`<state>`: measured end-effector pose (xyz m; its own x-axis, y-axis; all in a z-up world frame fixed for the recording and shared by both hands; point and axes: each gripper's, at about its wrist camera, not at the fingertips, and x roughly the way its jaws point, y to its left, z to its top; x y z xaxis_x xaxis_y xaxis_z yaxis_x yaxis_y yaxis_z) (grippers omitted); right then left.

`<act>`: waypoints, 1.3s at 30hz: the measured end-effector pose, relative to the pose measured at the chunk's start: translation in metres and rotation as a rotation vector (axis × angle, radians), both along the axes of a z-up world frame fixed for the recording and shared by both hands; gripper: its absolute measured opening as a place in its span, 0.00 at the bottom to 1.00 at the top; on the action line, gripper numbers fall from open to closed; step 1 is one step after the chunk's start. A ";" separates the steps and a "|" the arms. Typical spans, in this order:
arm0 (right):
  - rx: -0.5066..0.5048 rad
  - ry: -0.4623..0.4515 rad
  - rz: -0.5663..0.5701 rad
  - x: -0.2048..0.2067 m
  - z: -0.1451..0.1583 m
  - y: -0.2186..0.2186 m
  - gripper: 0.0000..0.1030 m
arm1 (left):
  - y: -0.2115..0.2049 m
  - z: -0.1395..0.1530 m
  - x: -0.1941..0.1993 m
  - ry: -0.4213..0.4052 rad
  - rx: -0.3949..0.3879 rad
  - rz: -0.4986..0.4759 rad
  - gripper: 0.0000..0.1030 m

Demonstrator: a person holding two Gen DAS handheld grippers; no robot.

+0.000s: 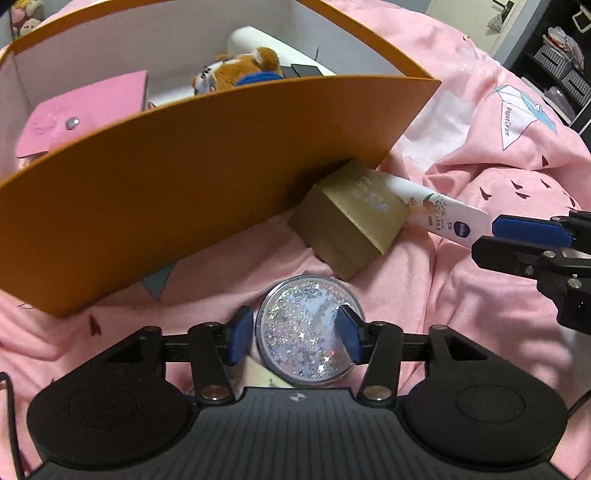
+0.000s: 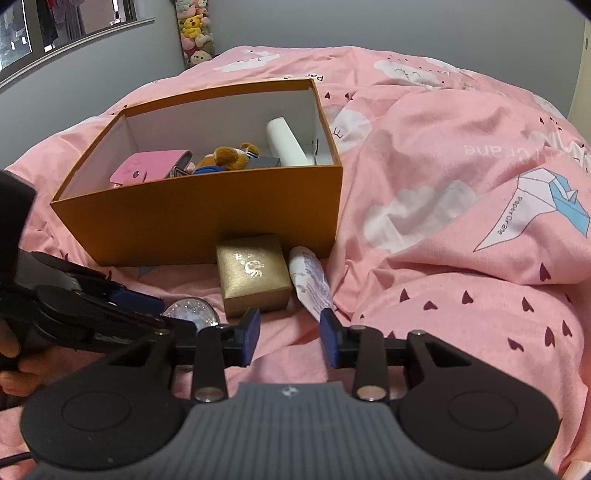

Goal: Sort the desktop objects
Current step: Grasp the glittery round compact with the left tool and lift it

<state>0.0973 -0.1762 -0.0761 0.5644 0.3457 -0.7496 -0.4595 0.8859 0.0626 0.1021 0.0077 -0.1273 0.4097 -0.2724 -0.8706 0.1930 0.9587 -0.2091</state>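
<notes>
The left tool (image 1: 297, 334) has its blue pads on either side of a round glitter-filled case (image 1: 306, 332), pinching it at its widest part, though whether the grip is already firm cannot be told. The case lies on the pink bedspread (image 1: 498, 314) directly between the fingers, just in front of the tool's body. Ahead of the tool and to its left stands the orange box (image 1: 166, 192), which already holds a pink wallet (image 1: 74, 118), a plush toy (image 1: 243, 68) and a white cylinder (image 2: 286, 142). The step in hand looks like the pick-up of the case. The next move probably calls for a lift high enough to clear the near wall of the box, then a short carry forward and a release inside.

The right tool (image 2: 290, 334) is spread and holds nothing. Just ahead of it lie a gold box (image 2: 253, 273) and a white tube (image 2: 310, 280), side by side and touching, both against the foot of the orange box. The tube's flat end reaches toward the right finger, so it is likely the next object to be gripped.

The surface is a bed, not a bench: a soft, rumpled quilt with clouds and paper cranes, so objects may tip or sink. Beyond it are a grey wall and hanging plush toys (image 2: 195, 33).
</notes>
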 end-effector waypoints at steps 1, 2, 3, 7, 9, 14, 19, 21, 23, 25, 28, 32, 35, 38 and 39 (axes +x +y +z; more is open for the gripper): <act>0.000 0.001 -0.002 0.000 0.000 0.000 0.38 | 0.000 -0.002 0.001 0.005 -0.002 -0.001 0.62; -0.001 0.002 -0.004 0.001 -0.001 -0.001 0.38 | 0.000 -0.003 0.002 0.011 -0.006 -0.001 0.64; -0.002 0.004 -0.005 0.001 -0.002 -0.001 0.39 | 0.000 -0.005 0.004 0.018 -0.013 0.000 0.64; -0.008 0.006 -0.005 0.003 -0.006 0.000 0.41 | 0.005 -0.009 0.007 0.036 -0.045 0.021 0.63; -0.013 0.004 -0.005 0.004 -0.008 0.000 0.41 | 0.006 -0.008 0.006 0.027 -0.051 0.022 0.57; -0.019 0.011 -0.010 0.006 -0.014 0.001 0.42 | 0.007 -0.006 0.004 0.013 -0.083 0.010 0.44; -0.014 0.013 -0.010 0.006 -0.014 0.000 0.42 | 0.013 -0.011 0.007 0.056 -0.121 0.055 0.55; -0.014 0.015 -0.010 0.006 -0.014 -0.001 0.42 | 0.011 -0.014 0.009 0.073 -0.133 0.054 0.66; -0.013 0.015 -0.010 0.007 -0.015 0.000 0.42 | 0.006 -0.014 0.010 0.073 -0.115 0.038 0.72; -0.013 0.016 -0.010 0.007 -0.015 0.000 0.43 | 0.000 -0.016 0.010 0.074 -0.095 0.020 0.75; -0.013 0.018 -0.011 0.008 -0.017 0.000 0.43 | -0.004 -0.018 0.010 0.075 -0.091 0.017 0.69; -0.009 0.020 -0.013 0.008 -0.017 0.000 0.43 | 0.000 -0.014 0.008 0.063 -0.128 0.065 0.47; -0.008 0.021 -0.014 0.008 -0.019 0.000 0.43 | 0.006 -0.011 0.006 0.064 -0.171 0.094 0.38; -0.013 0.018 -0.014 0.009 -0.020 0.000 0.42 | 0.006 -0.008 0.001 0.061 -0.222 0.106 0.30; -0.013 0.018 -0.015 0.009 -0.021 0.000 0.42 | 0.005 -0.006 0.000 0.060 -0.238 0.108 0.28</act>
